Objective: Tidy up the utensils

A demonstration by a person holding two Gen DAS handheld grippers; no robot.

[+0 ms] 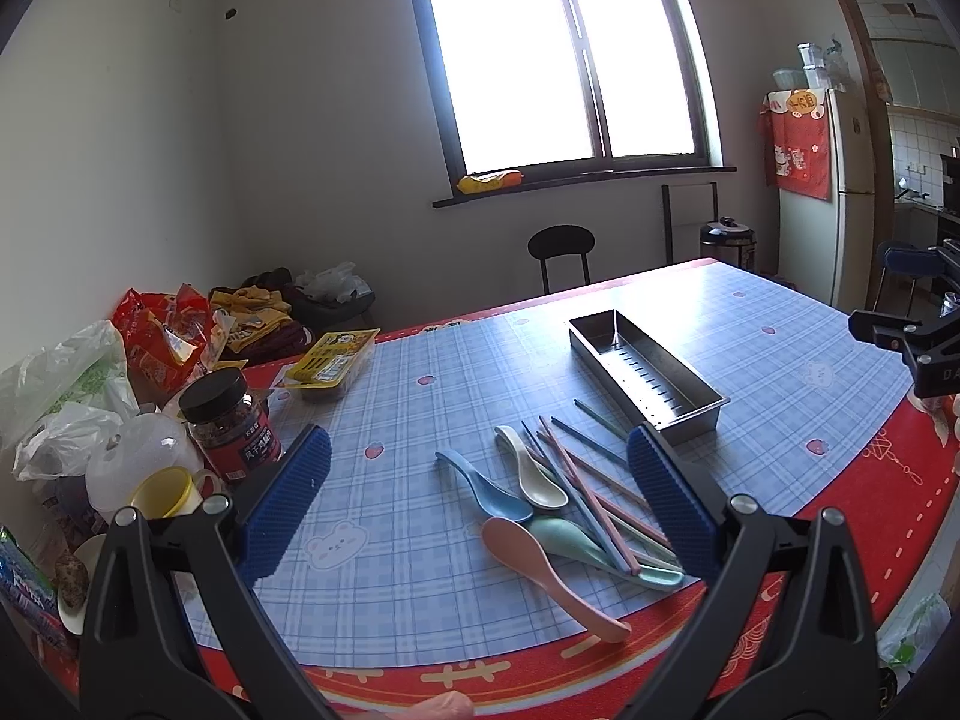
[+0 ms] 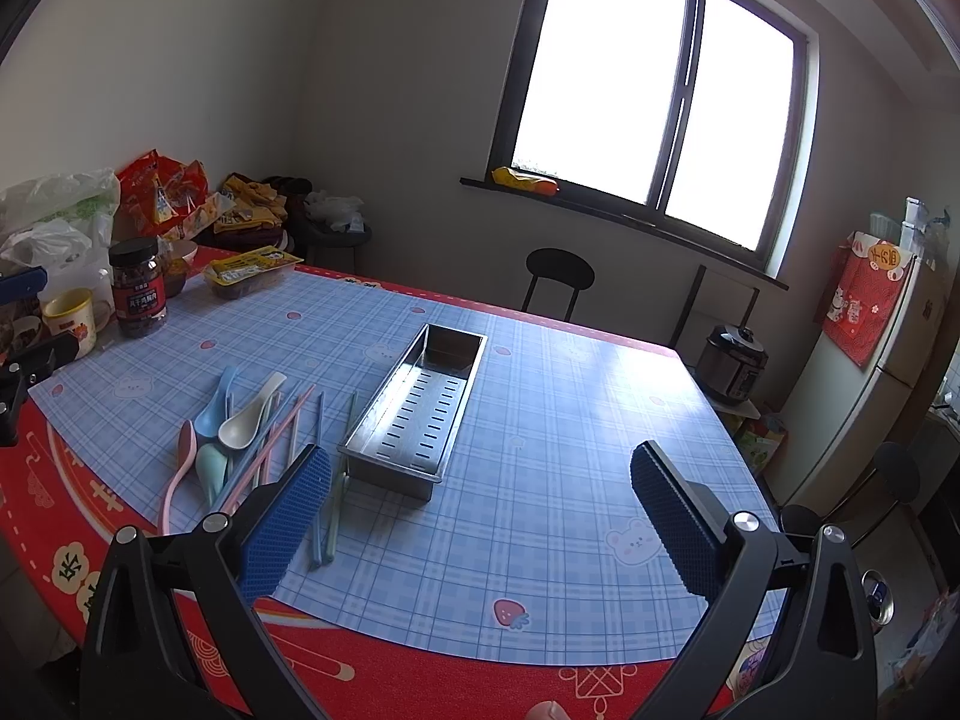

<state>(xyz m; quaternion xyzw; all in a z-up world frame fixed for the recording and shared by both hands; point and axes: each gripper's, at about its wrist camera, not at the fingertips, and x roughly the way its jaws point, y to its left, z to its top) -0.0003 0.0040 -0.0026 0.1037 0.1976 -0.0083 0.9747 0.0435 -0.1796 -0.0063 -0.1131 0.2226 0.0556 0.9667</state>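
Note:
A heap of plastic utensils lies on the blue checked tablecloth: a blue spoon, a cream spoon, a pink spoon, a mint spoon and several pink, blue and green chopsticks. An empty steel slotted tray stands just behind them. My left gripper is open and empty, hovering over the heap. In the right wrist view the tray is ahead and left, with the spoons and chopsticks left of it. My right gripper is open and empty above the cloth.
The table's left end is crowded: a dark-lidded jar, a yellow mug, plastic bags, snack packets and a yellow food pack. A black stool, a rice cooker and a fridge stand beyond the table.

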